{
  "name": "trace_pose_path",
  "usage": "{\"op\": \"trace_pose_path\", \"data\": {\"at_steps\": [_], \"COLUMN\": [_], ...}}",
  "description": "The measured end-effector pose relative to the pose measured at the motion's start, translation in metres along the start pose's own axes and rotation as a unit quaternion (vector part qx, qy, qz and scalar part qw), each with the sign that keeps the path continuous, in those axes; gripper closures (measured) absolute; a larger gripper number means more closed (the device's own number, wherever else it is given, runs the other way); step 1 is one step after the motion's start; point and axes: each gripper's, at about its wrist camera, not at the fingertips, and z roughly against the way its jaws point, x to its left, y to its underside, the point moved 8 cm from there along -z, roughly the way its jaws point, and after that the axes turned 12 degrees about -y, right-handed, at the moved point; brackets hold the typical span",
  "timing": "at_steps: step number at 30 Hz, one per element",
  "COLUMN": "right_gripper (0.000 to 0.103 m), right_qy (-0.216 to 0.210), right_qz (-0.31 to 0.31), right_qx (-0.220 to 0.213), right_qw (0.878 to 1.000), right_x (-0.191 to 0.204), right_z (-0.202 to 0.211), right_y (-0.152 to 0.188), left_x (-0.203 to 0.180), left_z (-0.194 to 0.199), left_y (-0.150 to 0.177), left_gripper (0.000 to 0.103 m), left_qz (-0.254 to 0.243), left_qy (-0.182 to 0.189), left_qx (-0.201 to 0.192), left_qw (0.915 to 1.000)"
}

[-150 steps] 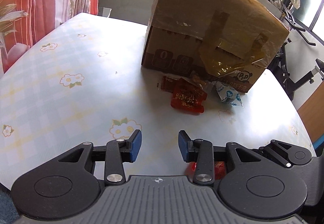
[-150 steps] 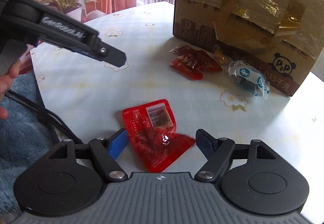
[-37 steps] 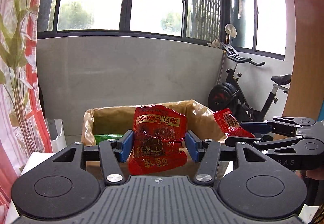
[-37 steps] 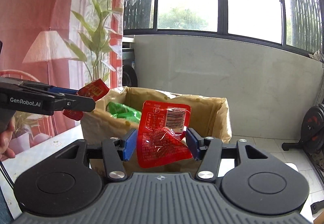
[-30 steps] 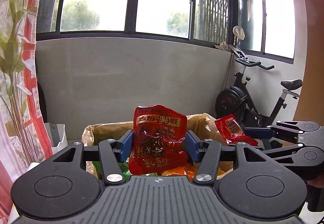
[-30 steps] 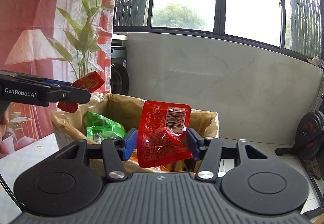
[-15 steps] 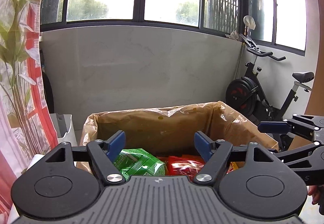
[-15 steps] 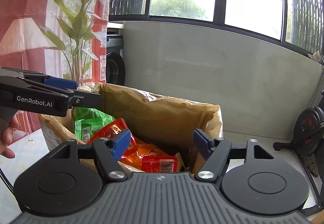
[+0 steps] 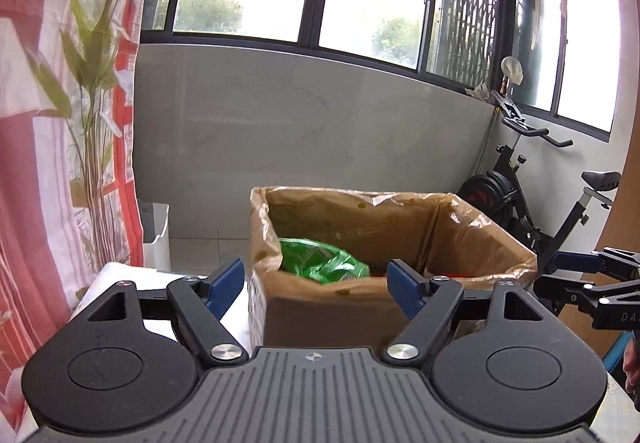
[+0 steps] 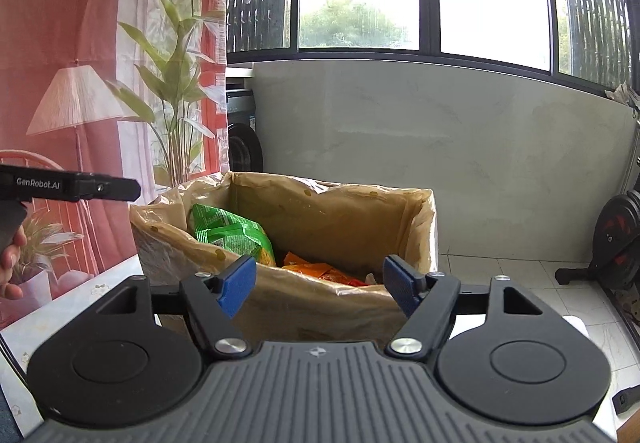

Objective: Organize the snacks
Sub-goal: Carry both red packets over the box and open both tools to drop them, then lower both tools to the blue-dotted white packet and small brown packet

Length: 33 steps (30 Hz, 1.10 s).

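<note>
A brown cardboard box (image 10: 312,307) stands upright and open-topped on the tabletop (image 10: 80,307), its walls wrapped in glossy, crinkled tape. Inside, a green snack bag (image 10: 232,233) leans against the left wall, rising above the other packets. Orange and red packets (image 10: 320,271) lie lower, toward the middle.

Right gripper (image 10: 318,285), jaws opening and empty, before a lined cardboard box (image 10: 320,307) holding a green snack bag (image 10: 228,233).

One cardboard box (image 10: 328,211), one green snack bag (image 10: 232,235), two tongs (image 9: 316,287) (image 10: 320,285)
</note>
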Motion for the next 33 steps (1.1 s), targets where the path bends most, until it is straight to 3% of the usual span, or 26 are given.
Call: {"op": "trace_pose_path", "data": {"at_steps": [8, 16, 22, 31, 33], "right_gripper": [0.023, 0.023, 0.023, 0.023, 0.018], "right_qy": [-0.001, -0.022, -0.023, 0.000, 0.002], "right_qz": [-0.015, -0.037, -0.070, -0.096, -0.103], "right_qx": [0.029, 0.104, 0.177, 0.215, 0.230], "right_qw": [0.999, 0.994, 0.981, 0.972, 0.968], "right_x": [0.021, 0.034, 0.025, 0.016, 0.013], "right_z": [0.002, -0.033, -0.075, -0.113, -0.118], "right_y": [0.045, 0.101, 0.143, 0.161, 0.168], "left_x": [0.020, 0.023, 0.023, 0.022, 0.023], "left_z": [-0.004, -0.018, -0.026, -0.031, -0.031], "left_y": [0.046, 0.072, 0.083, 0.097, 0.098], "left_gripper": [0.022, 0.023, 0.023, 0.023, 0.023], "left_qz": [0.003, -0.003, 0.000, -0.004, -0.003], "left_qy": [-0.020, -0.023, -0.027, -0.028, -0.030], "left_qx": [0.035, 0.063, 0.075, 0.092, 0.095], "left_qw": [0.9992, 0.9978, 0.9968, 0.9953, 0.9950]}}
